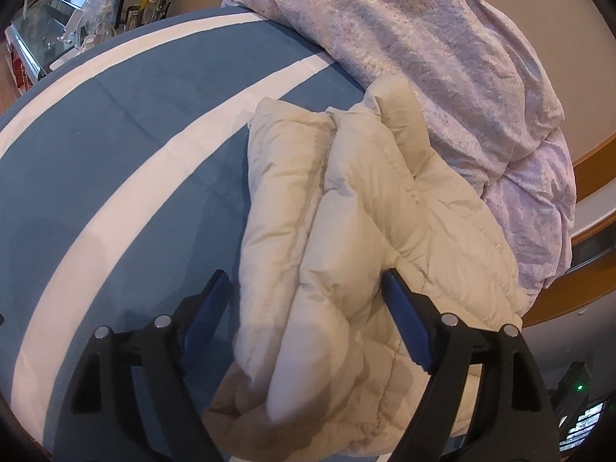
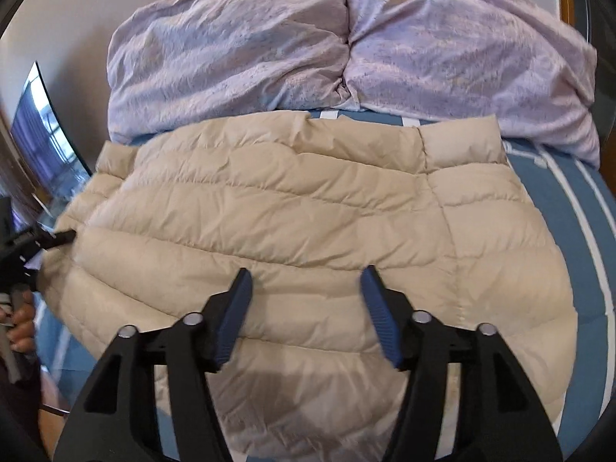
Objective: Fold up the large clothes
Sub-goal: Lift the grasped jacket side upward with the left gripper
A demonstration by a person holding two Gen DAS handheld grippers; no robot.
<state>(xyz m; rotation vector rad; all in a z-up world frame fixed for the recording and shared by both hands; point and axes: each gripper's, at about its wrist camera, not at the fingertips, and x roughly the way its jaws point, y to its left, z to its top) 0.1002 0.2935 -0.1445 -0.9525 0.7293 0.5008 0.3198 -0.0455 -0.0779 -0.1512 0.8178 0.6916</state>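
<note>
bed point(image 1: 115, 123) blue-striped, lilac duvet point(image 2: 269, 57) bunching behind | cream puffer jacket point(image 2: 308, 211) lying under both tools | left tool point(image 1: 308, 300), right tool point(image 2: 306, 292) gaping wide, gripping nothing

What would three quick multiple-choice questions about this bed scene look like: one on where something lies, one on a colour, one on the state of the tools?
1. Where does the lilac duvet lie?
A. Bunched on the bed beyond the puffer jacket
B. Spread under the jacket
C. On the floor

2. What colours is the bed sheet?
A. Plain white
B. Blue with white stripes
C. Green checks

3. How do the right gripper's jaws stand?
A. Clamped on the duvet
B. Shut, holding nothing
C. Apart, above the jacket, gripping nothing

Answers:
1 A: the right wrist view shows the duvet heaped past the jacket's far edge.
2 B: broad white bands cross the blue cloth in the left wrist view.
3 C: a clear gap shows between the blue pads, with jacket visible through it. The left gripper is open too.
</note>
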